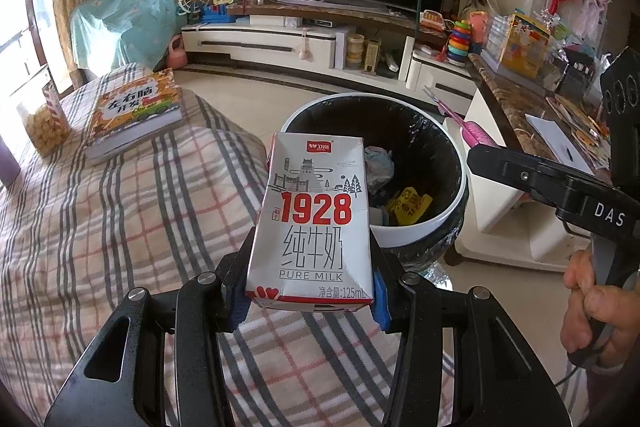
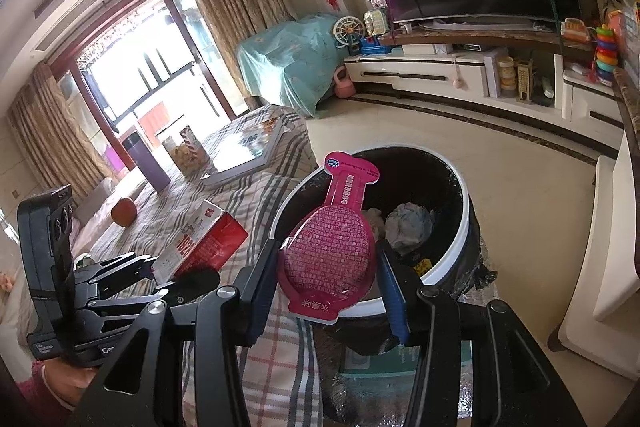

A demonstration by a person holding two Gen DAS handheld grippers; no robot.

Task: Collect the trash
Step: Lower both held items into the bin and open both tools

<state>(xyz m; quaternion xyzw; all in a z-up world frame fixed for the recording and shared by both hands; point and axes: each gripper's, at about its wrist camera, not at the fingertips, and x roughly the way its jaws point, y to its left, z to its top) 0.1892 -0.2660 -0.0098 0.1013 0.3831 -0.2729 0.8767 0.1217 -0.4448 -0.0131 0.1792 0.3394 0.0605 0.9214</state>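
Left wrist view: the left gripper (image 1: 310,301) pinches a small 1928 pure milk carton (image 1: 312,219) low on its side walls, upright over the plaid tablecloth (image 1: 100,227), just short of the lined trash bin (image 1: 416,223). It looks light and likely empty; thin card walls dent easily, so a low grip near the folded base suits it. Right wrist view: the right gripper (image 2: 330,283) clamps a pink blister pack (image 2: 330,251) across its bulged middle, beside the bin's rim; stiff, slick plastic, featherlight
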